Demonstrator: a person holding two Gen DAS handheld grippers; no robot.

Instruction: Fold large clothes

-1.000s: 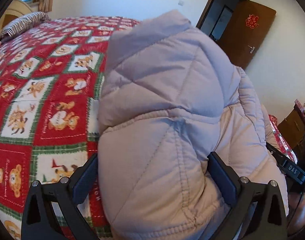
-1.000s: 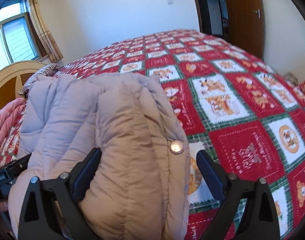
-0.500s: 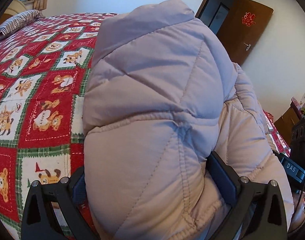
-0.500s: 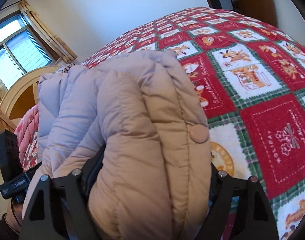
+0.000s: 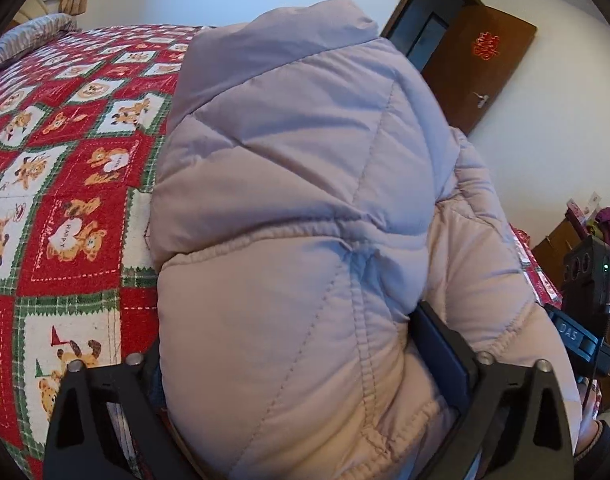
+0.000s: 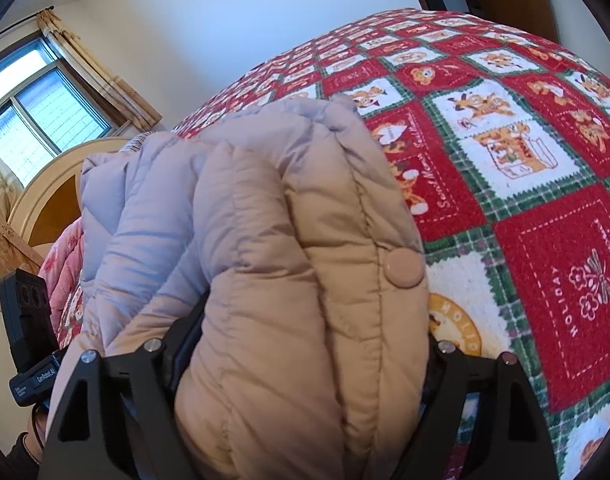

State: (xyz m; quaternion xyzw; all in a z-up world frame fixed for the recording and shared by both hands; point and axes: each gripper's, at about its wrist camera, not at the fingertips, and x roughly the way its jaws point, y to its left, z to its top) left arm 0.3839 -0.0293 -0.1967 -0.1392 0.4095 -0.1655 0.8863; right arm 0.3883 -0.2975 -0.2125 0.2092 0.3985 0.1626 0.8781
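Observation:
A thick quilted puffer jacket [image 5: 297, 200], pale lilac and beige, is bunched into a folded bundle above the red patchwork bedspread [image 5: 65, 184]. My left gripper [image 5: 289, 344] is shut on one end of the bundle; the padding bulges out between its fingers. My right gripper [image 6: 305, 340] is shut on the other end [image 6: 273, 240], where beige layers and a round snap button [image 6: 405, 266] show. Each gripper's body shows at the edge of the other's view, the right one [image 5: 585, 304] and the left one [image 6: 29, 320].
The bedspread [image 6: 525, 200] stretches away from me. A striped pillow [image 5: 33, 36] lies at the head. A brown door [image 5: 477, 68] stands open at the back right. A window [image 6: 37, 108] and curved headboard [image 6: 53, 184] are on the left.
Both grippers have closed tighter on the jacket and lifted it; the bundle fills more of each view and the bedspread has dropped away.

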